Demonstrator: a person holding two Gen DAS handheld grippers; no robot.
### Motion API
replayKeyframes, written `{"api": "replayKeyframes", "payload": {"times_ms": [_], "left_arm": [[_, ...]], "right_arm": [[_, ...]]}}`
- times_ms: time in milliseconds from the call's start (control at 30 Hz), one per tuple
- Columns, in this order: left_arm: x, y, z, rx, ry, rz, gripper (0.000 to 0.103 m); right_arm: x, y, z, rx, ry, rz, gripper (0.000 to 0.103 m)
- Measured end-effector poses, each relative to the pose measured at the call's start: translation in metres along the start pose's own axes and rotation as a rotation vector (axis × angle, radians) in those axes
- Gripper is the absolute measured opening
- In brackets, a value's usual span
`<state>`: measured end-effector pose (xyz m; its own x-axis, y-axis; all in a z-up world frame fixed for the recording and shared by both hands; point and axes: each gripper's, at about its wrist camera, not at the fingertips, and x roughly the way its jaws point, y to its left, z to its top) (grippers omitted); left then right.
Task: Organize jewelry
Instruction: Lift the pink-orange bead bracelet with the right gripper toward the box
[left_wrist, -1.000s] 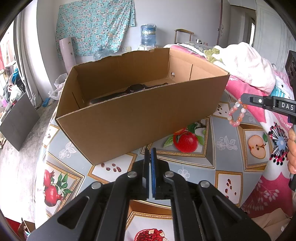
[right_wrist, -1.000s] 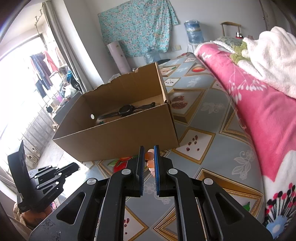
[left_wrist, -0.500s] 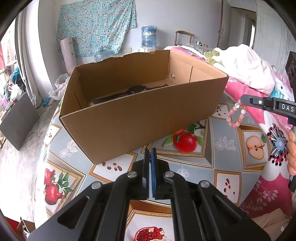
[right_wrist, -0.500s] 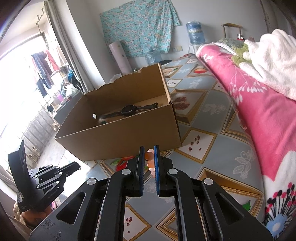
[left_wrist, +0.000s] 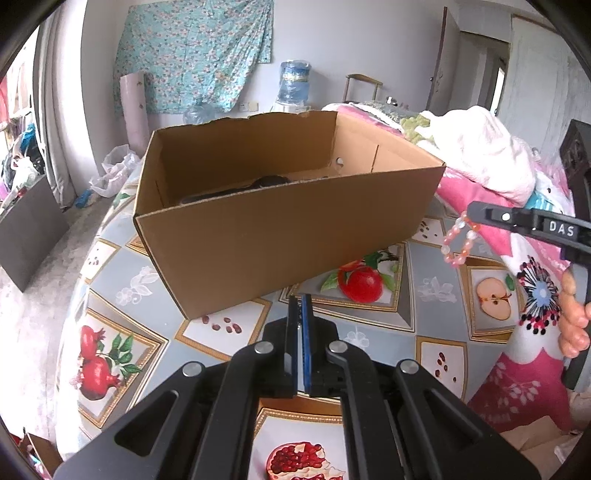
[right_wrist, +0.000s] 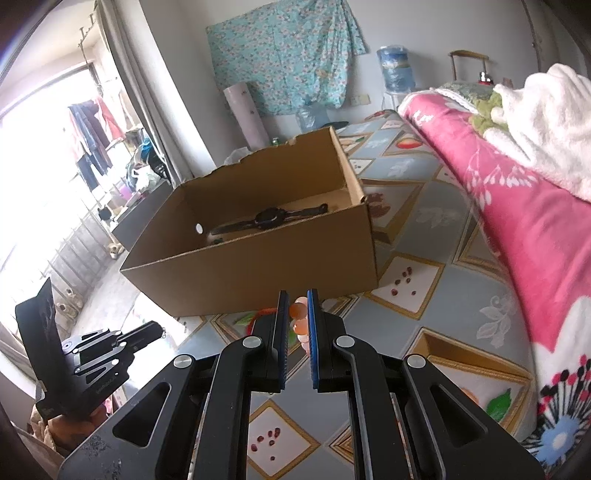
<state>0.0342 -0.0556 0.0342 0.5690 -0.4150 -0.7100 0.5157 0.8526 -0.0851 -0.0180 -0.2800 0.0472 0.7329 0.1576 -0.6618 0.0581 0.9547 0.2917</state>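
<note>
Bedroom setting: a floral cloth is hanging on the far wall, a water dispenser bottle (left_wrist: 294, 83) is standing beyond the bed, and a fruit-print tablecloth (left_wrist: 436, 280) is covering the work surface.

Left to right in the left wrist view: the cardboard box (left_wrist: 288, 236) is sitting open-topped on the cloth, with a black wristwatch (right_wrist: 271, 218) lying flat on its floor. The left gripper (left_wrist: 300, 325) is hovering low in front of the box, its jaws pressed together with nothing between them. Further right, the right gripper (right_wrist: 295, 314) is pinching a pink beaded bracelet (left_wrist: 458, 240); the loop is dangling free below the fingertips, clear of the cloth and just right of the box's near corner. A hand (left_wrist: 574, 317) is holding that tool at the frame edge. A pink floral blanket (right_wrist: 517, 206) is lying beyond.

Step in hand, as judged: carrying the bracelet over the box wall for a drop beside the watch. Doing it well calls for lifting until the hanging loop is clearing the rim, then moving over the open floor before spreading the jaws, so the beads are not snagging on the cardboard edge.

Against the frame a second back: the box is appearing slightly shifted in the left view, the bracelet is sitting a touch lower there, and both grips are unchanged.
</note>
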Motion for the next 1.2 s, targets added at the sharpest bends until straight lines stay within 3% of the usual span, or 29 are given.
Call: {"api": "replayKeyframes", "payload": {"times_ms": [300,467,533,600,733,933,1000,1133,1200], "left_arm": [[0.023,0.011,-0.006,-0.067,0.051,-0.093,0.002],[0.029,0.011,-0.012,-0.044,0.073,-0.115,0.003],[0.031,0.011,-0.016,-0.031,0.093,-0.111,0.011],[0.029,0.008,-0.021,-0.003,0.102,-0.094,0.029],[0.020,-0.002,-0.026,0.068,0.086,-0.066,0.040],[0.025,-0.008,-0.029,0.116,0.108,-0.010,0.038],[0.029,-0.009,-0.029,0.125,0.120,-0.007,0.026],[0.038,-0.015,-0.030,0.159,0.143,0.012,0.019],[0.044,-0.017,-0.031,0.175,0.164,0.032,0.010]], "right_arm": [[0.028,-0.002,-0.007,0.022,0.058,0.033,0.008],[0.040,-0.007,-0.010,0.035,0.090,0.054,0.008],[0.044,-0.009,-0.012,0.037,0.103,0.063,0.008],[0.047,-0.010,-0.013,0.039,0.110,0.073,0.008],[0.050,-0.014,-0.013,0.044,0.120,0.088,0.008],[0.057,-0.017,-0.017,0.058,0.137,0.113,0.008],[0.060,-0.016,-0.019,0.058,0.147,0.121,0.008],[0.063,-0.012,-0.022,0.054,0.162,0.140,0.008],[0.065,-0.009,-0.024,0.048,0.170,0.147,0.008]]}}
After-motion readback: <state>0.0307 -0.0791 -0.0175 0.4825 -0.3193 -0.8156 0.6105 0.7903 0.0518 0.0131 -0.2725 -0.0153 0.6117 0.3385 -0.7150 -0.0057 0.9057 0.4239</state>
